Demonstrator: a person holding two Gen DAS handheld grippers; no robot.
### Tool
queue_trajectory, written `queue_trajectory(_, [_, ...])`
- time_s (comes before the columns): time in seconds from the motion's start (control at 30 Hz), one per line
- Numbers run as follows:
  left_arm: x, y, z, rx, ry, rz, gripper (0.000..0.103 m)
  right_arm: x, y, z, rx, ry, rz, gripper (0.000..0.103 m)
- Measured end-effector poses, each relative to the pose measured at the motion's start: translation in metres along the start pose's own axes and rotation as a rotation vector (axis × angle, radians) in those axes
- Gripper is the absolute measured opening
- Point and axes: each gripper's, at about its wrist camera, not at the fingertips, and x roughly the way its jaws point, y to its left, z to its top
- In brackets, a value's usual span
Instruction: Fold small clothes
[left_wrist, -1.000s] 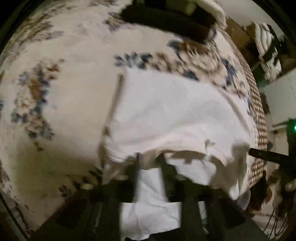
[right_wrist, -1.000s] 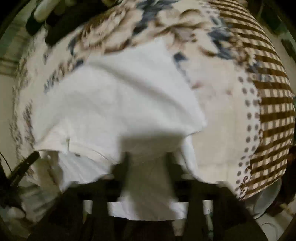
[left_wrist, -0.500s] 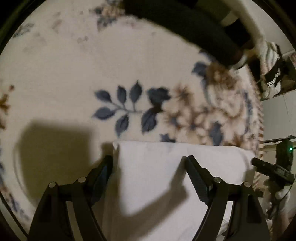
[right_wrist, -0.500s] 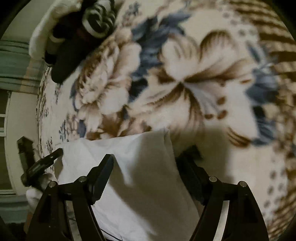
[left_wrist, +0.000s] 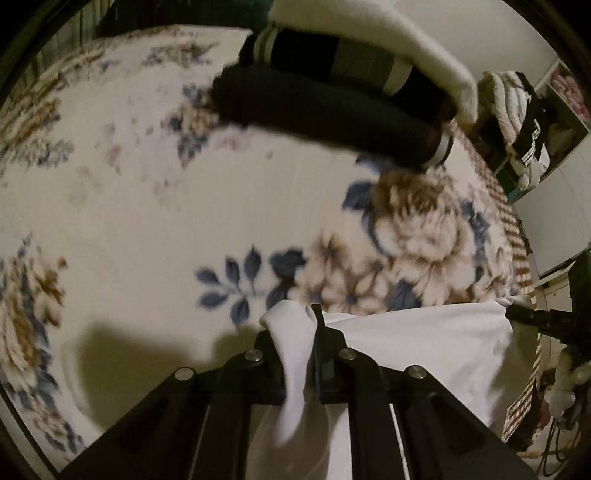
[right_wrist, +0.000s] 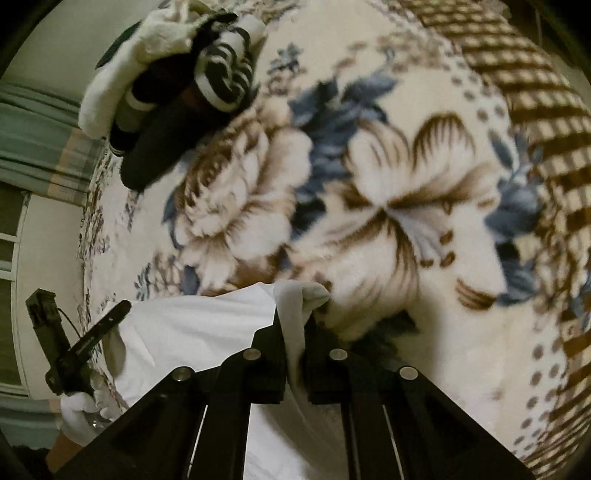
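A white garment lies on a floral blanket. My left gripper is shut on the garment's left corner, which bunches up between the fingers. My right gripper is shut on the right corner of the same white garment. The cloth stretches between the two grippers. The right gripper shows at the right edge of the left wrist view; the left gripper shows at the left of the right wrist view, held by a white-gloved hand.
A pile of rolled dark, striped and white clothes lies at the far end of the blanket, also in the right wrist view. The blanket's brown checked border runs along the right. Shelves with bedding stand beyond.
Half a second ago both grippers were open over the garment's far edge. Both have shut on its corners, and the cloth is now pinched and lifted between the fingers.
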Motion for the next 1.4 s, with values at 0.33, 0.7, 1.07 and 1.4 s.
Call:
queue_trajectory(0.33, [0.013, -0.003, 0.123, 0.056, -0.083, 0.019, 0.008, -0.020, 0.042, 0.103, -0.031, -0.136, -0.015, 0.007])
queue_trajectory(0.7, [0.084, 0.046, 0.127, -0.029, 0.107, 0.047, 0.067, 0.028, 0.026, 0.150, 0.037, -0.048, -0.166, 0.061])
queue_trajectory(1.07, [-0.056, 0.092, -0.055, -0.234, 0.122, 0.071, 0.078, -0.042, -0.032, -0.045, 0.134, 0.049, -0.180, 0.074])
queue_trajectory(1.4, [-0.045, 0.105, -0.199, -0.347, 0.311, 0.099, 0.078, -0.034, -0.098, -0.159, 0.341, 0.143, -0.135, 0.073])
